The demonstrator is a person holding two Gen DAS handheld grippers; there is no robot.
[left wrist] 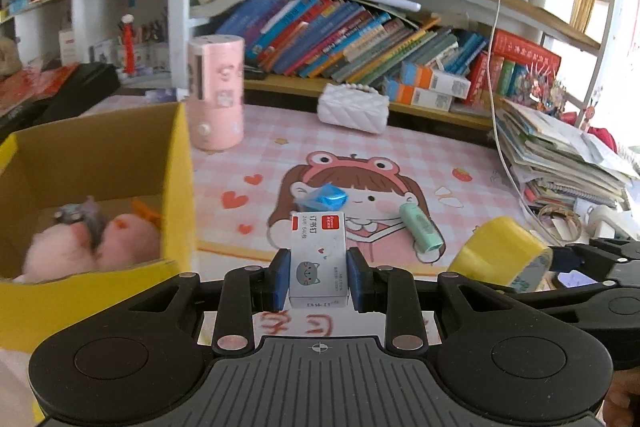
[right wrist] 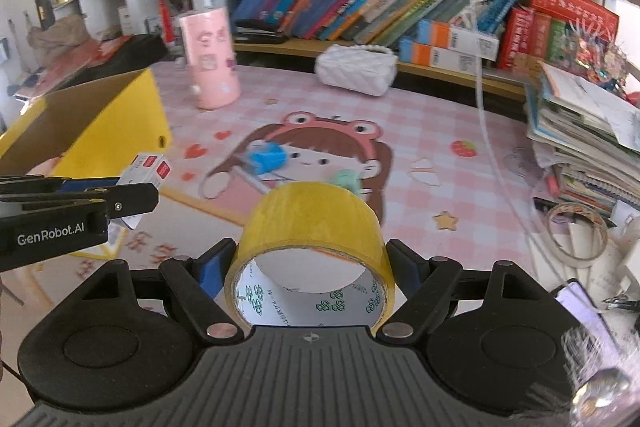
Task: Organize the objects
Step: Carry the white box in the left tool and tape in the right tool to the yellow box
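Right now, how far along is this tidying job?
Partly done, it seems. The yellow box already holds a pink plush toy. In hand: the left tool grips a small staples box, and the right tool grips a roll of yellow tape. Still lying on the pink mat: a blue wrapped item and a mint green roll.

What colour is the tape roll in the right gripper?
Yellow, with a white core printed in green; the tape roll shows best in the right wrist view.
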